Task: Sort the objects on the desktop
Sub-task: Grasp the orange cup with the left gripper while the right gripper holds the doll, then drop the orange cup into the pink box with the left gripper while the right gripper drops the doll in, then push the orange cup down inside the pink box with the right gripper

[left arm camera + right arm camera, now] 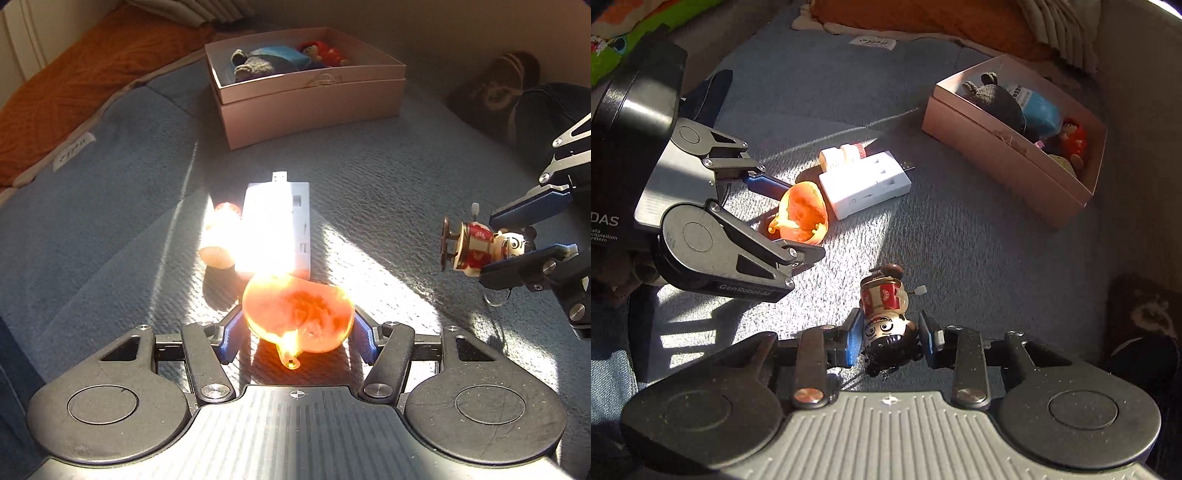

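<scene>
A translucent orange shell-shaped trinket (295, 314) lies in bright sunlight on the grey-blue blanket. My left gripper (297, 328) has its blue pads against both sides of the trinket. The right wrist view shows the same grip, left gripper (801, 221) closed on the orange trinket (803, 214). My right gripper (891, 332) is shut on the black-haired head of a small wind-up doll figurine (886, 306) in a red and white robe. In the left wrist view the figurine (476, 247) hangs clear of the blanket in the right gripper (517, 240).
A white plug adapter (275, 229) and a small red-capped white bottle (219, 236) lie just beyond the trinket. Farther back stands a pink box (314, 96) that holds plush toys. A brown slipper (495, 88) lies at the right, an orange throw (74, 85) at the left.
</scene>
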Demonstrator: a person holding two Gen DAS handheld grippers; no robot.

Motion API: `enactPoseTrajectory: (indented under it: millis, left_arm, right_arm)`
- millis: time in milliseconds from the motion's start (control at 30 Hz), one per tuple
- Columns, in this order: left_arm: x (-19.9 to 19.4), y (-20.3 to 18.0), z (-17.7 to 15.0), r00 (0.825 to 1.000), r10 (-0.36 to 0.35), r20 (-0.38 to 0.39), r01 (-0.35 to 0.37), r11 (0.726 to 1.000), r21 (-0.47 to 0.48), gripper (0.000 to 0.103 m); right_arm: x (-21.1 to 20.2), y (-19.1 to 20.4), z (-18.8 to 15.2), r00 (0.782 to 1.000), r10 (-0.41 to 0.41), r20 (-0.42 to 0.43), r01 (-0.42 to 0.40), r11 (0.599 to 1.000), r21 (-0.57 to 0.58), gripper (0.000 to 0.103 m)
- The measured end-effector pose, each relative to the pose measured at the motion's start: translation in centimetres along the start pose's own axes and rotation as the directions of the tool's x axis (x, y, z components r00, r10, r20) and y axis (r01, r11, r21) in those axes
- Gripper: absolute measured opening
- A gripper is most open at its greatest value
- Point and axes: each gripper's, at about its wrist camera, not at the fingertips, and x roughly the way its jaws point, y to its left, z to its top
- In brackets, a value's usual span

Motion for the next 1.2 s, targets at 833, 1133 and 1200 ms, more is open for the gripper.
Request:
enactPoseTrajectory:
  millis: [833,1133,1200]
  left_arm:
    - [-2.7,4.1,20.3,0.909,0.037,0.415,-0.014,0.998,-0.058,0.088]
    - [-1.7,7.1,9.7,0.979,-0.018,0.202,0.053,0.984,-0.171,0.095]
    - [-1.6,7.2,7.5,0.987,-0.022,0.161,0.054,0.98,-0.194,0.095]
  right_arm:
    - [-5.8,-18.8,13.7,0.906,-0.214,0.366,0.04,0.903,0.429,0.042]
    - [-1.1,-15.8,9.0,0.956,-0.172,0.238,0.068,0.917,0.393,0.051]
    - [-0.4,-14.1,8.1,0.964,-0.159,0.212,0.075,0.931,0.358,0.051]
